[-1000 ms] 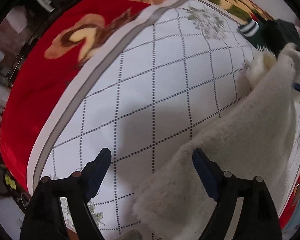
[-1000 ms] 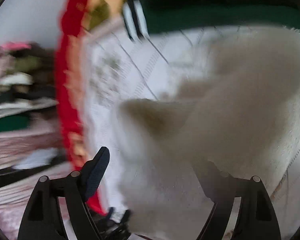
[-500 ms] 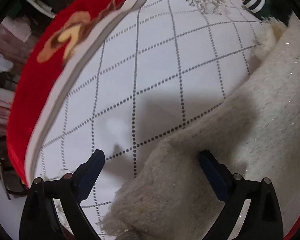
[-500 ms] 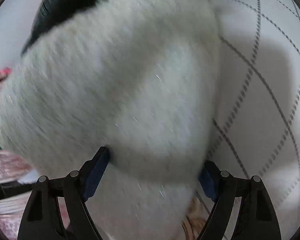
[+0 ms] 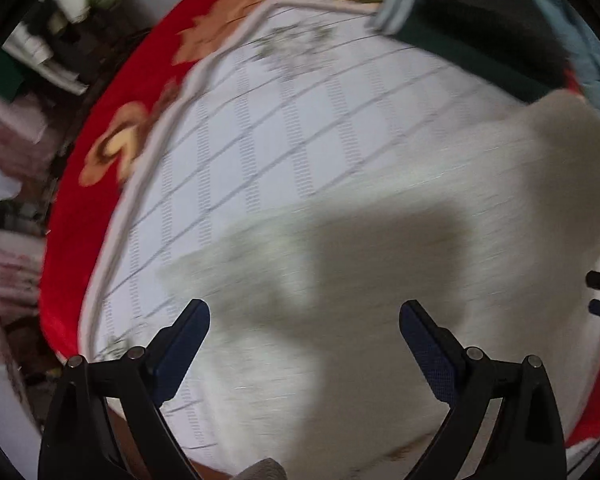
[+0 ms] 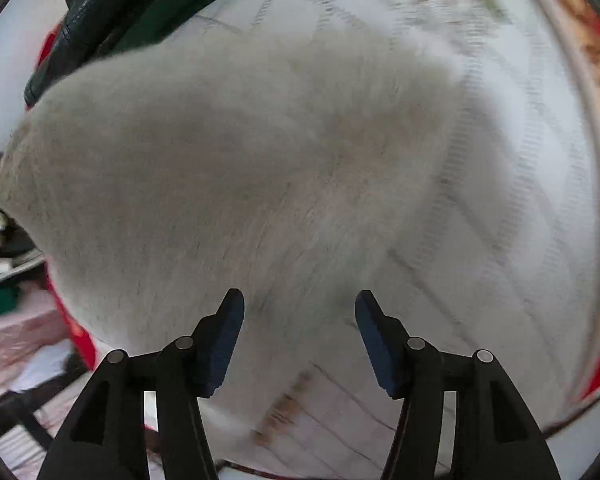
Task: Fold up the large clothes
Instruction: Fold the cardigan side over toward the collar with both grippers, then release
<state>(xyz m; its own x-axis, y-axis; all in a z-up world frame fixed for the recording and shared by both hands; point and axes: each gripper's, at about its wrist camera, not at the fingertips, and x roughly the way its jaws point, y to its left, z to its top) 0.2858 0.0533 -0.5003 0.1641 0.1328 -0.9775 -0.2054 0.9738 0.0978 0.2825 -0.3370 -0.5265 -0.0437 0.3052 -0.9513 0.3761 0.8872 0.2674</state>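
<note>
White diamond-grid quilt, red floral border (blurred), fluffy garment on top.

1. A white quilted bedspread with a dotted diamond grid covers the bed.
2. Its red floral border curves along the edge.
3. Blurred shelves stand beyond.

White gridded quilt with red floral border; dark green garment lies at its far edge.
</note>
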